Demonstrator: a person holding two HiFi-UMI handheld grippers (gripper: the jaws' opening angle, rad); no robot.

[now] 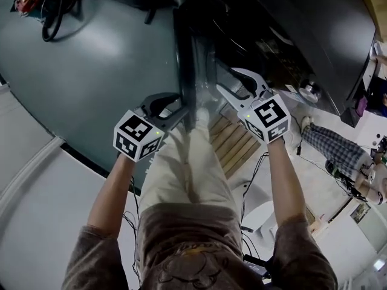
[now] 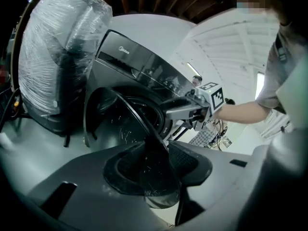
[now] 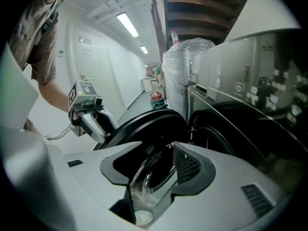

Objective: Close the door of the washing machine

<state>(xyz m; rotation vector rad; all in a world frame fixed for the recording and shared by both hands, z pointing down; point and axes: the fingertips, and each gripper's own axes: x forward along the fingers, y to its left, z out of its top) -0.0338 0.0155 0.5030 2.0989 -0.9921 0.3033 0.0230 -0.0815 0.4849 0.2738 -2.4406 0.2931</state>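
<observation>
The dark washing machine (image 1: 272, 35) stands at the upper right with its round door (image 1: 186, 65) swung out, seen edge-on. My left gripper (image 1: 183, 104) is at the door's outer side and my right gripper (image 1: 225, 79) at its inner side. In the left gripper view the door's edge (image 2: 144, 129) runs down between the jaws of the left gripper (image 2: 156, 170) and fills the gap, both pads against it. In the right gripper view the door's glass bowl (image 3: 144, 186) lies between the jaws of the right gripper (image 3: 154, 172), with a dark gap at the left pad.
A plastic-wrapped appliance (image 2: 57, 42) stands right beside the machine. A wooden pallet (image 1: 233, 141) lies on the floor under the door. Another person's checked trouser legs (image 1: 329, 147) are at the right. Cables (image 1: 54, 11) lie at the far left.
</observation>
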